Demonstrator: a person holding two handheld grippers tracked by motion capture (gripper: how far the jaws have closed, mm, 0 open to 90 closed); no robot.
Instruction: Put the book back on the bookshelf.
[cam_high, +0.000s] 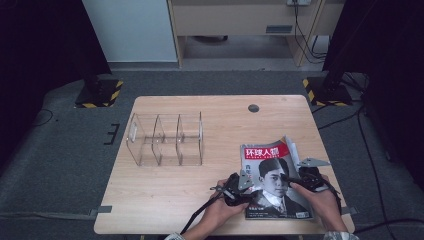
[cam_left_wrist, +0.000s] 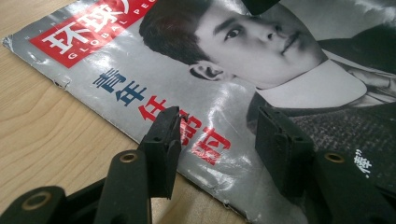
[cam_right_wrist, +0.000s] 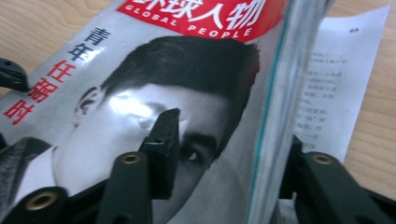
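A magazine (cam_high: 270, 162) with a red title band and a black-and-white portrait lies at the table's front right, its right edge raised and fanned. My left gripper (cam_high: 251, 187) rests over the cover's lower left corner. In the left gripper view its jaws (cam_left_wrist: 217, 114) stand apart above the magazine (cam_left_wrist: 140, 79), with nothing clamped between them. My right gripper (cam_high: 290, 178) sits at the magazine's right side. In the right gripper view (cam_right_wrist: 231, 128) one jaw lies on the cover (cam_right_wrist: 140, 93), the other sits behind the lifted edge, and a wide gap stays between them.
A clear acrylic organiser (cam_high: 167, 140) with three compartments stands on the wooden table (cam_high: 200, 200) left of centre. A round hole (cam_high: 253, 108) is near the far edge. A printed white page (cam_right_wrist: 336, 79) lies flat under the lifted cover. Hands and cables come in at the front edge.
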